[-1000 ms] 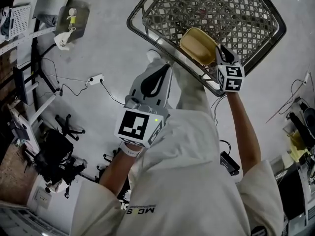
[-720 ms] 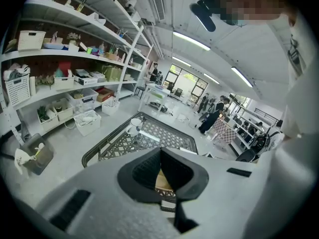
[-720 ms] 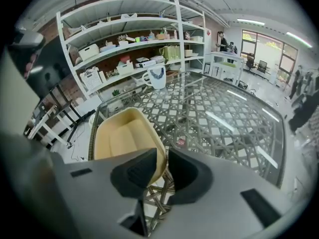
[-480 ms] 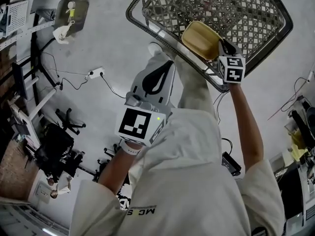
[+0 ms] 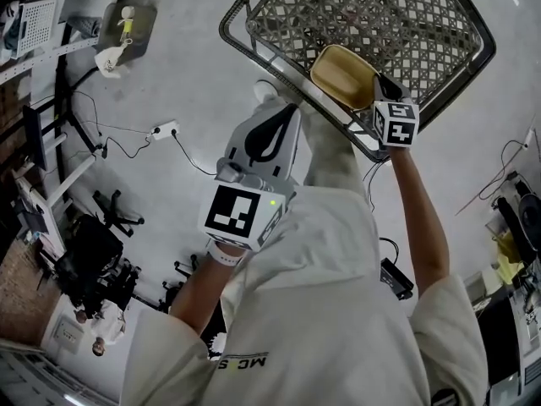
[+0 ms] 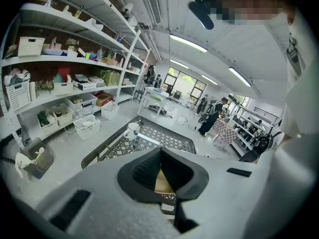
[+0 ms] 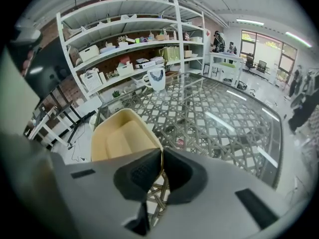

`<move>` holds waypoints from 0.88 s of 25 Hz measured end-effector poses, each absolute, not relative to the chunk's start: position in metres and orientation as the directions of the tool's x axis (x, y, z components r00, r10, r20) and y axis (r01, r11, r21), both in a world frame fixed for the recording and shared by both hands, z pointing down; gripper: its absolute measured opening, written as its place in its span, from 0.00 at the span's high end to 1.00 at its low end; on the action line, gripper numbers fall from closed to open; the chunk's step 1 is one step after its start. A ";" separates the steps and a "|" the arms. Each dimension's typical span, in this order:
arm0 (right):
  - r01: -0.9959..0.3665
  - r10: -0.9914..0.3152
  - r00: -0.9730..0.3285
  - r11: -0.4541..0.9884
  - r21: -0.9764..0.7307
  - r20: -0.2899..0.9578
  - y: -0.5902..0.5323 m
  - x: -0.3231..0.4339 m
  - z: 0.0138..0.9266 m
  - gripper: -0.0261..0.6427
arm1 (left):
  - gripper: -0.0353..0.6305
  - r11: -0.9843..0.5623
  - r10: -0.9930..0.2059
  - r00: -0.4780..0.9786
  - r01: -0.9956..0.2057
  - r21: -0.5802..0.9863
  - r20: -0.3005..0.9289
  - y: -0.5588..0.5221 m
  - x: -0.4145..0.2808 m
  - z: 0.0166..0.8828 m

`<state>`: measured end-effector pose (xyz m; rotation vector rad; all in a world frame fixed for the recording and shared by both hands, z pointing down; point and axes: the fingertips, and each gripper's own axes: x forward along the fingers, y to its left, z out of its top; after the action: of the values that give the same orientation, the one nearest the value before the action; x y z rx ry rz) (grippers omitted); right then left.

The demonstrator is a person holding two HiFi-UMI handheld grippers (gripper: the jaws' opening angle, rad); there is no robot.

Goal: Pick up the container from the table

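The right gripper's (image 7: 160,166) 2 jaws pinched the rim of the pale yellow plastic container (image 7: 122,138) at the near edge of the lattice-topped metal table (image 5: 254,45), likely for lifting. The left gripper (image 6: 160,156) was not needed and hung aside, jaws together and empty.

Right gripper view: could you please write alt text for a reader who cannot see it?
The right gripper is shut on the near rim of an open tan container, seen above a lattice-top table. White shelves loaded with boxes stand behind.
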<state>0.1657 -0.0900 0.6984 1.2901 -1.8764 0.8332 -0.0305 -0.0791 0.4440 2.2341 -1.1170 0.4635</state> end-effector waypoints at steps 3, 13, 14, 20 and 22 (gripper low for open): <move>-0.946 -0.514 -0.272 0.299 -0.127 0.814 -0.091 0.166 0.686 0.92 | 0.92 -0.473 -0.620 0.580 -0.814 0.338 0.528 -0.081 -0.030 0.436; -0.941 -0.633 -0.306 0.316 -0.123 0.711 -0.109 0.166 0.609 0.91 | 0.92 -0.483 -0.661 0.572 -0.820 0.308 0.486 -0.081 -0.032 0.407; -0.940 -0.646 -0.309 0.319 -0.121 0.698 -0.111 0.166 0.597 0.91 | 0.92 -0.483 -0.666 0.570 -0.821 0.305 0.481 -0.081 -0.033 0.403; -0.936 -0.725 -0.334 0.330 -0.122 0.603 -0.123 0.163 0.530 0.91 | 0.92 -0.474 -0.708 0.551 -0.835 0.281 0.443 -0.082 -0.039 0.380; -0.936 -0.746 -0.340 0.329 -0.127 0.573 -0.125 0.163 0.506 0.91 | 0.92 -0.474 -0.723 0.545 -0.839 0.269 0.425 -0.083 -0.041 0.368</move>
<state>0.1632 -0.1252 0.5056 1.4834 -2.1871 0.6221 -0.0414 -0.0830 0.3680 2.3389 -1.2671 0.3497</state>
